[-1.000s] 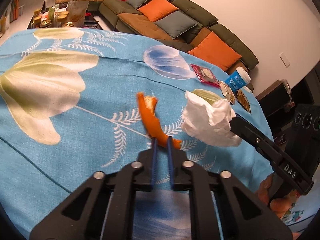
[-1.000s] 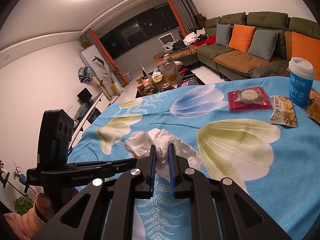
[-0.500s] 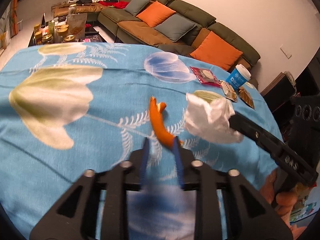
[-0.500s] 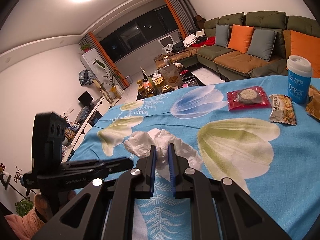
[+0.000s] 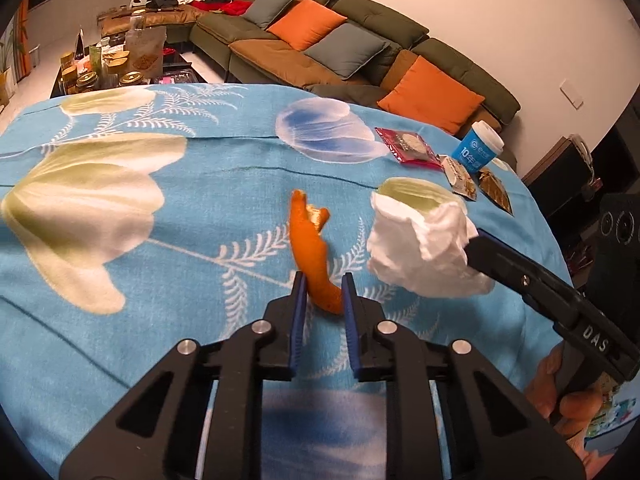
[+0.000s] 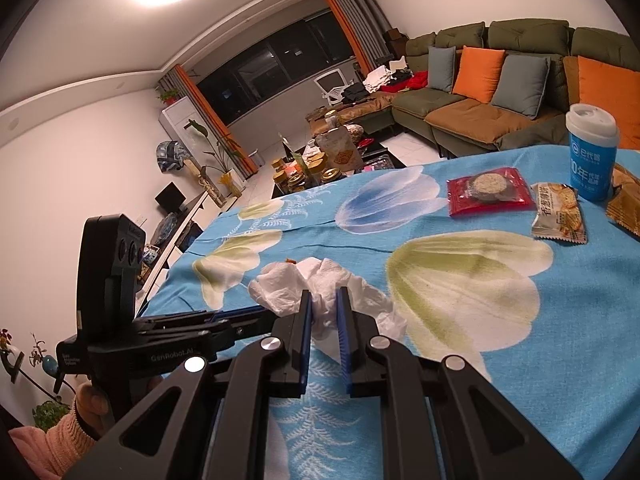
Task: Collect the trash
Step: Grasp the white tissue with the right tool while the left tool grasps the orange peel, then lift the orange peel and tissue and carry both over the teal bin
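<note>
Blue floral cloth (image 5: 120,280) covers the table. R gripper (image 6: 323,300), clamped on the tissue wad (image 6: 320,284), holds it just right of the peel (image 5: 312,252). Peel's long axis runs near-to-far; near end sits between L gripper (image 5: 323,284) jaws, which just narrowed, slightly apart, not clearly pinching. L is nearer.
</note>
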Available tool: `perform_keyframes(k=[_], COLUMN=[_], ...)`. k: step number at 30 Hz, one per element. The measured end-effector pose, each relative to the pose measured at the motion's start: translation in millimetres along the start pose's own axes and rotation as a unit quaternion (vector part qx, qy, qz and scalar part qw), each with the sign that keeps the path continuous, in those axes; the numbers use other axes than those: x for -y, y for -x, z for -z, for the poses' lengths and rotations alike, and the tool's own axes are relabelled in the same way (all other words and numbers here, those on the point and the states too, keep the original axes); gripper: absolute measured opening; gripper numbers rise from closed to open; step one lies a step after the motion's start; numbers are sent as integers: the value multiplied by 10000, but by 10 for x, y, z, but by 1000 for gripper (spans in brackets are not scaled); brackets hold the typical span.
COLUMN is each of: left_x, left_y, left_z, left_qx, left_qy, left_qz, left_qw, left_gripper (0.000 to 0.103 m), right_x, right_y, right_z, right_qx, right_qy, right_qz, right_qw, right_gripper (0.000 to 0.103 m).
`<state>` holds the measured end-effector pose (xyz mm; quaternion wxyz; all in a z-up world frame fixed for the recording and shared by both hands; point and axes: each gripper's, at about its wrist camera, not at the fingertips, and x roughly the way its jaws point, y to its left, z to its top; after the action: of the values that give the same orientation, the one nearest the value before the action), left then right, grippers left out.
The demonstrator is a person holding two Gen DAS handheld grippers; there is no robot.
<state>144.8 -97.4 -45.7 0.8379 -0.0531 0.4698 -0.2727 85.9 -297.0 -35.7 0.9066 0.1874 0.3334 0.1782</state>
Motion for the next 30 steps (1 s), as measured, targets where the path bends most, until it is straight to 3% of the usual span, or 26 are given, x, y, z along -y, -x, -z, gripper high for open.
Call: perform_keyframes(k=[21, 30], left_x=[-561, -679], left_y=[1173, 1466], left_z=[858, 1121], left_qx=[481, 623], left_qy=[102, 214], left_qz=[-734, -875], left_qw=[9961, 9940], left_gripper=[14, 14], right_x=[-633, -898], right_y=[-182, -304], right_z=[136, 241], right_qx=[-225, -381], right_qy=[337, 441], right_qz=[-757, -1059], right_qw=[9963, 9927], right_gripper=[11, 11])
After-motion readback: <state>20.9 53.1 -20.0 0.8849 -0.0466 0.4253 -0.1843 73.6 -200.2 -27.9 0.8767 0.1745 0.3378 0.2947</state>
